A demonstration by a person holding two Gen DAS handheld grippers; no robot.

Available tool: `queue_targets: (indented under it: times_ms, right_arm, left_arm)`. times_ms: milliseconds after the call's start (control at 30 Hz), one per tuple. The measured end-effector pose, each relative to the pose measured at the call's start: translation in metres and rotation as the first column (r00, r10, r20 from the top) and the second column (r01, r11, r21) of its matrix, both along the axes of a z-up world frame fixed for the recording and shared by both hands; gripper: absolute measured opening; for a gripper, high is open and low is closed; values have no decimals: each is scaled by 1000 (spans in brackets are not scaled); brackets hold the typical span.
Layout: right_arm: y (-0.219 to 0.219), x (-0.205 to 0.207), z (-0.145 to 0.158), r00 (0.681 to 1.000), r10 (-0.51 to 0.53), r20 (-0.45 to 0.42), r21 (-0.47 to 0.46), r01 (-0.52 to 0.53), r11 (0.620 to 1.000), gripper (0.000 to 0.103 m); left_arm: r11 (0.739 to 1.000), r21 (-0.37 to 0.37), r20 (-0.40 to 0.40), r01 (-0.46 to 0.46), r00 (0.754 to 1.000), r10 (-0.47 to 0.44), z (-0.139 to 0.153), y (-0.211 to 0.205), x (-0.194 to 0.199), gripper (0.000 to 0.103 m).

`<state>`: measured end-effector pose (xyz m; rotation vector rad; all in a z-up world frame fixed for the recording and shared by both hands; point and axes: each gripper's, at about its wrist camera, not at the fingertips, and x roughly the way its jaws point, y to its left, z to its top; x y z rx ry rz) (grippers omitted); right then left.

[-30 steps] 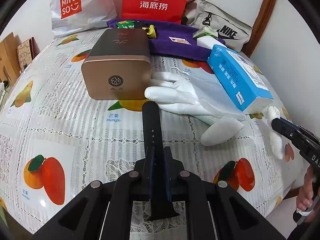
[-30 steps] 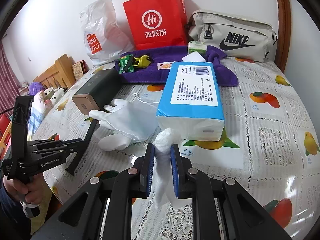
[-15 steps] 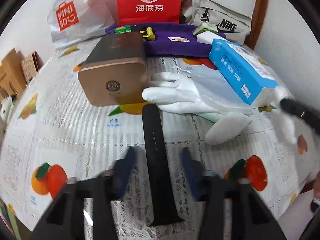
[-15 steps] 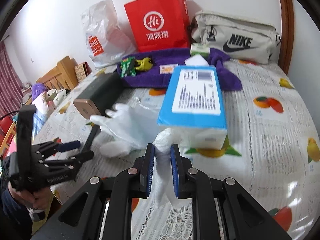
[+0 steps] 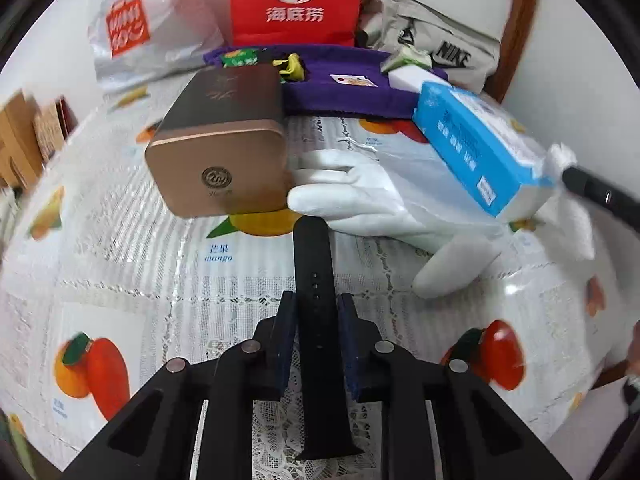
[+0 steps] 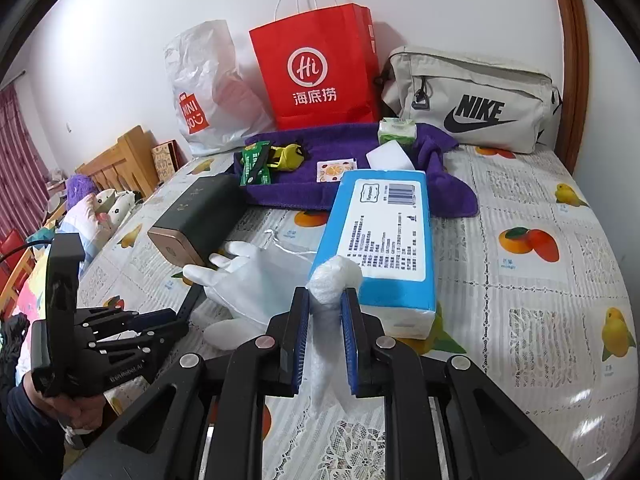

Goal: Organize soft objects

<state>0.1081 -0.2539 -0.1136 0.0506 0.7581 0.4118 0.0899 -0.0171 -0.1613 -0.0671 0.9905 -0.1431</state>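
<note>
The left gripper (image 5: 316, 312) stands slightly open around the flat black rubber strap (image 5: 314, 280), low centre; close squarely before lifting. The right gripper (image 6: 325, 308) pinches a white fluffy wad (image 6: 334, 278).

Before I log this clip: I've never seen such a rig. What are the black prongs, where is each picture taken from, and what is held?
There is no robot here. A person holds a two-finger gripper in each hand, and each has a wide-angle camera looking along its fingers. One picture comes from the left gripper, the other from the right gripper. On the fruit-print cloth lie a gold box, a white glove, a blue tissue pack and a purple towel. The right gripper pinches a white soft wad. The left gripper's fingers straddle a black strap lying flat, seemingly without pressing it.
</note>
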Motion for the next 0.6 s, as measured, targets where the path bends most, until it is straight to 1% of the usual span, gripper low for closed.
queue_targets:
  times_ms: [33, 100, 400, 600]
  right_arm:
    - [0, 0, 1, 1000, 0, 2, -1, 0, 1000, 17]
    - [1, -1, 2, 1000, 1, 3, -5, -1, 1000, 17]
    - [9, -2, 13, 1000, 8, 18, -13, -8, 1000, 17]
    - [16, 0, 21, 999, 15, 31, -18, -15, 1000, 17]
  left_arm:
    - [1000, -13, -4, -3, 1000, 3, 1, 3, 1, 20]
    - [1000, -4, 5, -11, 1000, 11, 5, 6, -1, 20]
    - [1000, -11, 24, -11, 1000, 11, 24, 15, -9, 20]
    - [1000, -17, 60, -22, 998, 23, 45, 25, -13, 20]
